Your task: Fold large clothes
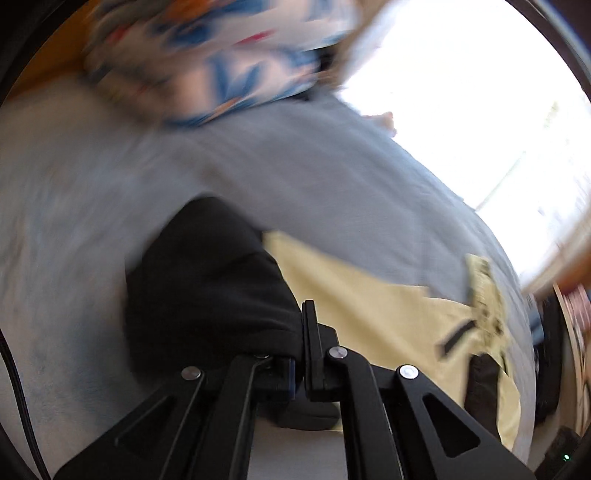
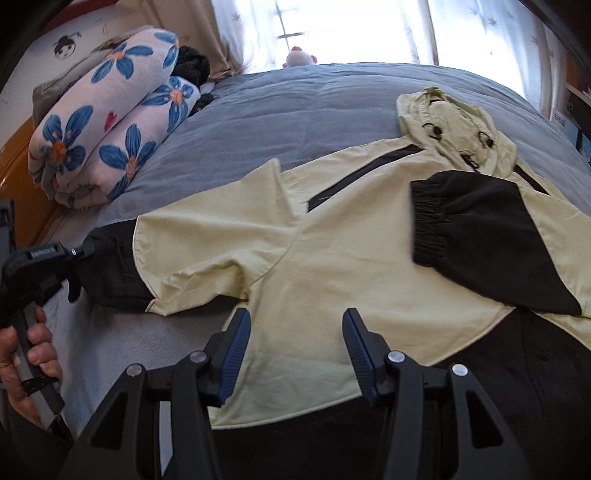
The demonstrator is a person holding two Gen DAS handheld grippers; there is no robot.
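Note:
A pale yellow hooded jacket [image 2: 332,236] with black sleeve ends and a black hem lies spread on a grey-blue bed. Its right sleeve [image 2: 476,236] is folded across the chest; its hood [image 2: 454,122] points to the window. My left gripper [image 1: 301,332] is shut on the black cuff [image 1: 207,280] of the left sleeve; it also shows in the right wrist view [image 2: 74,254] at the far left, held by a hand. My right gripper [image 2: 295,339] is open and empty, hovering over the jacket's lower body. The left wrist view is motion-blurred.
A rolled white quilt with blue flowers [image 2: 107,125] lies at the bed's far left, with dark items behind it. A bright curtained window [image 2: 354,26] is beyond the bed. An orange wooden bed edge [image 2: 14,155] runs along the left.

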